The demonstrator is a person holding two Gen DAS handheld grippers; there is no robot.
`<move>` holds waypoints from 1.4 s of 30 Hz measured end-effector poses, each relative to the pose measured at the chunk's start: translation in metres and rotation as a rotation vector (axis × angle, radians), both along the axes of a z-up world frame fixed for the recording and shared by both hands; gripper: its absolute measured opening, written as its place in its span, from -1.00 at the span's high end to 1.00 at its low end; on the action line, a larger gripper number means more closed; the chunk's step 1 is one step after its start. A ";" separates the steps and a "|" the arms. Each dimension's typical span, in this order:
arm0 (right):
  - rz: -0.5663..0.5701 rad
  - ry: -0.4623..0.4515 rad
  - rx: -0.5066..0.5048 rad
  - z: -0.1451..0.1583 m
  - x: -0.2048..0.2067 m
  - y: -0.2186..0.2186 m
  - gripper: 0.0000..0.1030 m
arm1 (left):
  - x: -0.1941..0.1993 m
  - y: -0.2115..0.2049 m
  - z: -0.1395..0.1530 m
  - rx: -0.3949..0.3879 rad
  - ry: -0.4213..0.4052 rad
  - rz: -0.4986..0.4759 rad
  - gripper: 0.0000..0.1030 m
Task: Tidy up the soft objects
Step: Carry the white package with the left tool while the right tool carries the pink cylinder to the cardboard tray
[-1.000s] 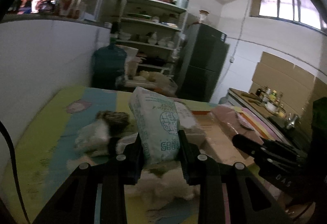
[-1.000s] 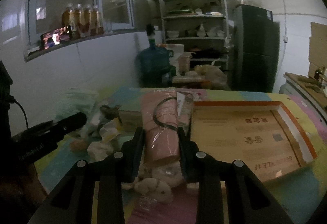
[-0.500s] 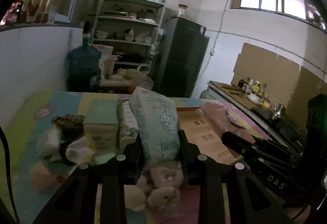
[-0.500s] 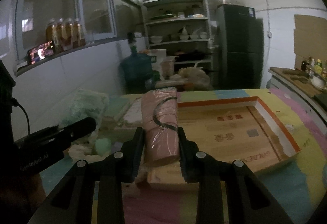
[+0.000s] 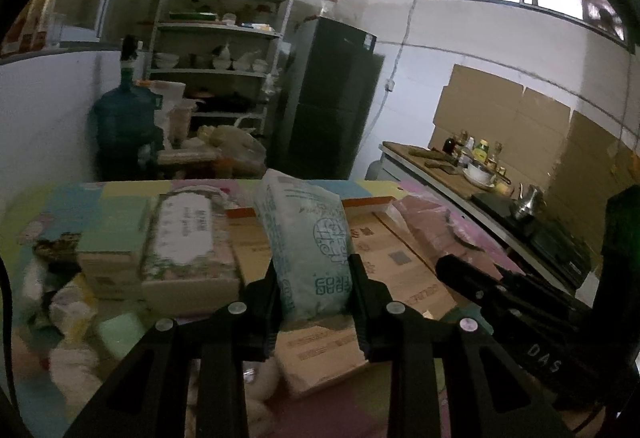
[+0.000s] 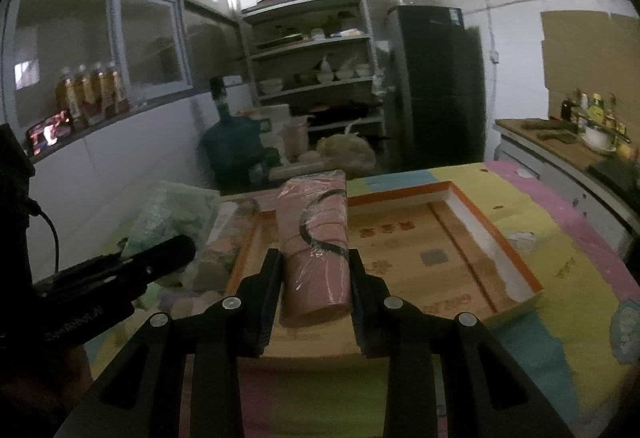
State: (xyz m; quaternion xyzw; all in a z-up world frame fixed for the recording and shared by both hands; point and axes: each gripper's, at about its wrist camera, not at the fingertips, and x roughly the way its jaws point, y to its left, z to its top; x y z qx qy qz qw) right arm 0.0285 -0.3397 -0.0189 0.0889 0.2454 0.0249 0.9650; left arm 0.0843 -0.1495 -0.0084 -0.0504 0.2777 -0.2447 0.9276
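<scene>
Mat (image 6: pixel 560 238): pastel panels, far edge hidden by goods. Tray (image 6: pixel 496 238): shallow cardboard, orange rim, near lettering unreadable. Pink pack (image 6: pixel 316 238): pinched upright in the right gripper (image 6: pixel 314 290) over the tray's near left; loop mark, no legible text. Teal pack (image 5: pixel 308 242): clamped in the left gripper (image 5: pixel 314 290) above the tray's left edge; print inverted, unclear. Left-hand clutter blurred.

A pale green soft plastic pack with printed lettering (image 5: pixel 308 250) stands upright, raised over the shallow orange-rimmed cardboard tray (image 6: pixel 480 222). A pink film-wrapped soft roll (image 6: pixel 316 250) lies lengthwise above the tray's near-left corner.
</scene>
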 end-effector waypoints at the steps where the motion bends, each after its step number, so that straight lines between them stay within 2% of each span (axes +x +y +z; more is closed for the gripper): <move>1: -0.010 0.002 0.003 -0.001 0.000 -0.007 0.38 | 0.002 -0.004 -0.001 0.002 0.004 -0.004 0.40; 21: -0.106 0.069 0.052 -0.027 0.019 -0.100 0.38 | 0.039 -0.094 -0.035 0.022 0.118 -0.063 0.40; 42: -0.044 0.211 0.103 -0.060 0.064 -0.130 0.38 | 0.069 -0.139 -0.080 0.065 0.287 -0.081 0.40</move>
